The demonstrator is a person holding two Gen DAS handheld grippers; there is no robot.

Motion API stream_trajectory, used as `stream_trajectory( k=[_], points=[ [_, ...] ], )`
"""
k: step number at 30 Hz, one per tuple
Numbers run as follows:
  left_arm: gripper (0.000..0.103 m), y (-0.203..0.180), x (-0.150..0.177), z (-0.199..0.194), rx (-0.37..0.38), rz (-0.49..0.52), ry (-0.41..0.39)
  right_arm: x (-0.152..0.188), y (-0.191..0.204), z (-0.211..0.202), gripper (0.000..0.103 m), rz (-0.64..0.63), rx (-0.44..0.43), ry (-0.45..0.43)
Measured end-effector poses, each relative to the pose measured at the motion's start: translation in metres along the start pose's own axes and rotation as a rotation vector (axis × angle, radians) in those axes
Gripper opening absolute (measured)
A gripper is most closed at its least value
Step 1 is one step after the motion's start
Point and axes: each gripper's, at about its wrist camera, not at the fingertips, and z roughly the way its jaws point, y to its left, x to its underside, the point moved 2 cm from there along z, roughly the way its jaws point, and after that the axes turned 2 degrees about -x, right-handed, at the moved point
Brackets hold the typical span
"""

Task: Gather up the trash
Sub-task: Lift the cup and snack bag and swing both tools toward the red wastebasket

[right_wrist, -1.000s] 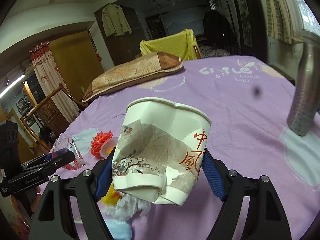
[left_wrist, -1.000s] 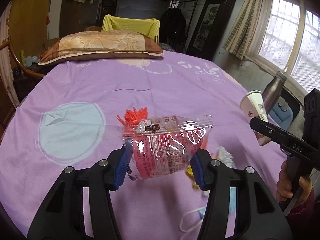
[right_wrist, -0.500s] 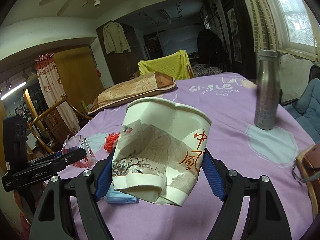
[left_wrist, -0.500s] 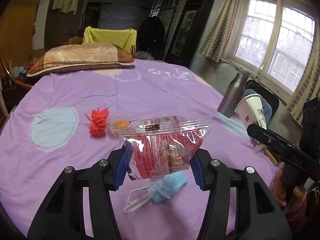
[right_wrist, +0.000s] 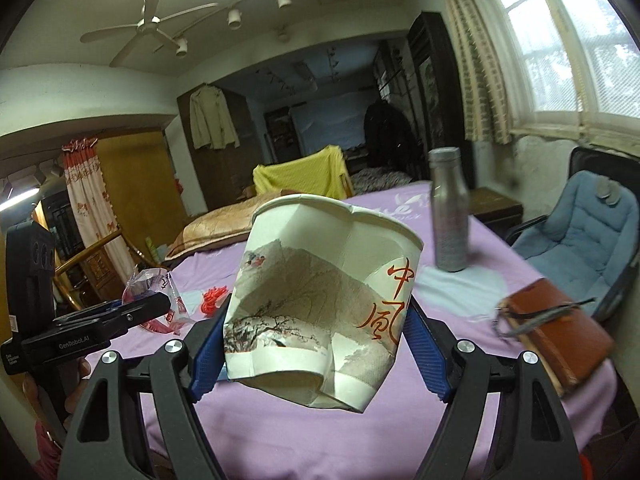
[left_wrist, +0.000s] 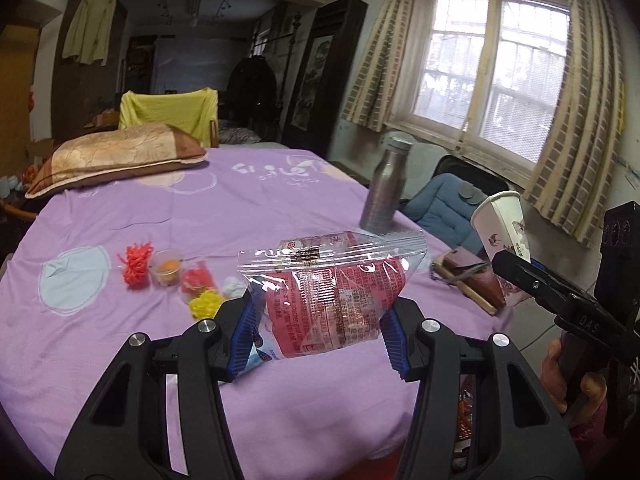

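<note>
Both grippers have pulled back from the purple bed (left_wrist: 280, 400), the left gripper (left_wrist: 320, 320) clenched on the snack bag (left_wrist: 324, 300) and the right gripper (right_wrist: 316, 344) on the crumpled paper cup (right_wrist: 320, 304), leaving the small scraps (left_wrist: 168, 268) at 10 o'clock, so 2 pieces seem ready for disposal.

A lived-in home bedroom: purple-sheeted bed (left_wrist: 280, 208), pillow (left_wrist: 116, 156), curtained window (left_wrist: 492, 76), ceiling fan (right_wrist: 148, 28).

Left gripper (left_wrist: 320, 332): low in the middle of its own view, blue pads squeezing a crinkly snack bag (left_wrist: 332, 292) from both sides.
Right gripper (right_wrist: 316, 348): low in the middle of its view, pads far apart, pinching a dented paper cup (right_wrist: 320, 304).
Right hand (left_wrist: 576, 380): lower right of the left view, wrapped around its handle.
</note>
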Motion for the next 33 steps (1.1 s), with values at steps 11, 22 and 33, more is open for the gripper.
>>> stream_trajectory(
  k=[11,22,33],
  points=[
    [0.053,-0.078,0.01,-0.01,0.117,0.096,0.003,0.022,-0.044,-0.083,0.079,0.053,0.092,-0.081],
    [0.053,-0.158,0.03,0.025,0.24,0.2,0.103,0.059,-0.114,-0.131,0.079,0.165,0.243,-0.095],
    [0.053,-0.243,0.068,0.084,0.363,0.324,0.255,0.138,-0.207,-0.144,0.079,0.305,0.44,0.014]
  ],
)
